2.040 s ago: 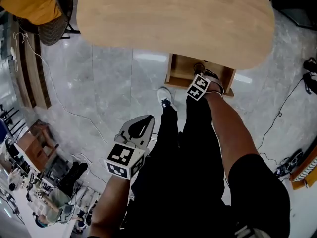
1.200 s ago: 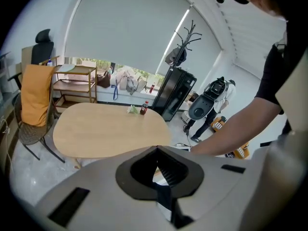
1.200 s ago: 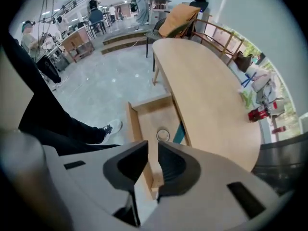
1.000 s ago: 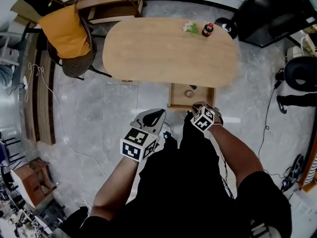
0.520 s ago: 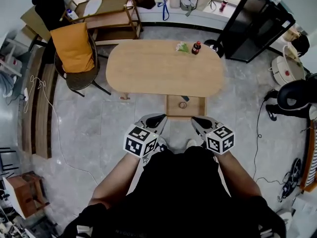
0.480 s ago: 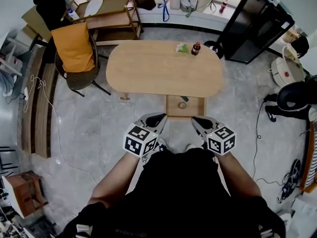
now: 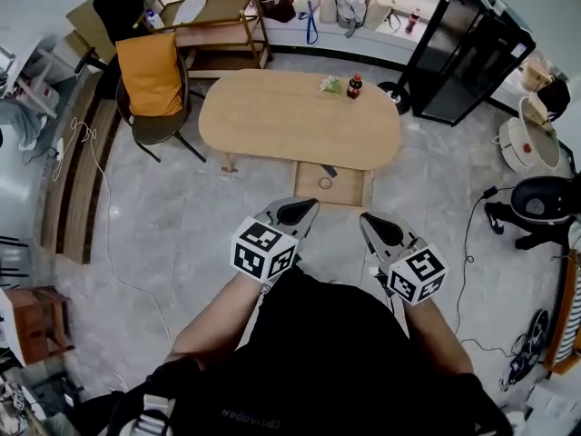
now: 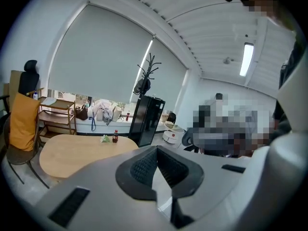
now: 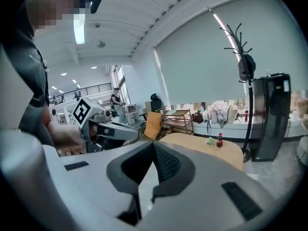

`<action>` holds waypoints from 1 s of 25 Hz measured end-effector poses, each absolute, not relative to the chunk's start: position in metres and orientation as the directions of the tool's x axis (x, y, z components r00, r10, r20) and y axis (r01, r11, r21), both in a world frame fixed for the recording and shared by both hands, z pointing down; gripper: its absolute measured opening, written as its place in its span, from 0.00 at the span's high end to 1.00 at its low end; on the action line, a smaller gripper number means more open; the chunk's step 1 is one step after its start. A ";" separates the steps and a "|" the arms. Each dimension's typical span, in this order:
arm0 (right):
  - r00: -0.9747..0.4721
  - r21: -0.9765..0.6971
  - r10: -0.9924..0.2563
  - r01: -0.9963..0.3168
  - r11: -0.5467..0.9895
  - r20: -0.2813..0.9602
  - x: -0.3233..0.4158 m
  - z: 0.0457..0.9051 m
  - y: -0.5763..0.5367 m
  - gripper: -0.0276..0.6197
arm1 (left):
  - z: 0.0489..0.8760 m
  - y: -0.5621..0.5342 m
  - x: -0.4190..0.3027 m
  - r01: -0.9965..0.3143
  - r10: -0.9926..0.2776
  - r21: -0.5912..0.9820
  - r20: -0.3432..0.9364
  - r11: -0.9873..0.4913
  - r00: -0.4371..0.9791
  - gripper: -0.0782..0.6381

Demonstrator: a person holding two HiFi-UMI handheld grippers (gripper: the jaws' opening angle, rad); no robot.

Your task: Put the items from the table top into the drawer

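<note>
Right, both tools hang out in front of the person, well short of the table (image 7: pixel 272 125). The left gripper (image 7: pixel 297 211) has its jaws pressed together with nothing between them. The right gripper (image 7: pixel 376 230) is the same, closed on air. Ahead, the drawer (image 7: pixel 350 189) stands pulled out from the table's near edge. A small ring (image 7: pixel 324 184) lies in it, plus a dark item near the back that I can't identify. What's left on top sits at the far edge: a dark bottle (image 7: pixel 355 86), upright, and just beside it a green bundle (image 7: pixel 330 85). So by my reading the job is part done, with two things to go.

Now the hazards. Those two sit across the whole top from the drawer side, so a long reach over the wood looks likely. A closed jaw arriving at an upright bottle would knock it over or push it off the far edge, so the jaws need spreading before they get there. The bottle's round too, and a pinch off its middle could let it squirt out. The pair sit so close that going for one may nudge the other. And the open drawer juts into the walking path, so a careless step in could bump it.
</note>
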State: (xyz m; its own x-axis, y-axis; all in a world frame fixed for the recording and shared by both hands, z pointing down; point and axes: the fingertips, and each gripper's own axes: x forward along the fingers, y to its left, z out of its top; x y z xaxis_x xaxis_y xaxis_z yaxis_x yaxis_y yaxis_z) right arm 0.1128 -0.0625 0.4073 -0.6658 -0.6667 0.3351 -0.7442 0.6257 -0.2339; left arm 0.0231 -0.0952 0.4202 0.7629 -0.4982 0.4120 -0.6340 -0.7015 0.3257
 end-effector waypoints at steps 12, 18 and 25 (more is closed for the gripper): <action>-0.700 -0.302 -0.645 -0.714 0.631 0.307 0.143 0.425 0.040 0.95 | 0.431 0.028 0.035 -0.704 -0.539 0.299 0.476 -0.644 0.695 0.89; -0.667 -0.273 -0.681 -0.745 0.608 0.302 0.138 0.419 0.041 0.95 | 0.432 0.028 0.024 -0.676 -0.498 0.244 0.514 -0.696 0.698 0.89; -0.630 -0.271 -0.722 -0.776 0.570 0.286 0.119 0.411 0.016 0.95 | 0.422 0.005 0.013 -0.631 -0.463 0.246 0.498 -0.736 0.733 0.89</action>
State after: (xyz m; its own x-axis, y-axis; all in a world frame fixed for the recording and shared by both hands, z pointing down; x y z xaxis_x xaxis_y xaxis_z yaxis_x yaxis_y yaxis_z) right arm 0.1189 0.0156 0.4109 -0.6301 -0.7218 0.2864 -0.7758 0.5696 -0.2713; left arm 0.0127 0.0047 0.4218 0.7332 -0.4631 0.4979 -0.6314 -0.7355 0.2457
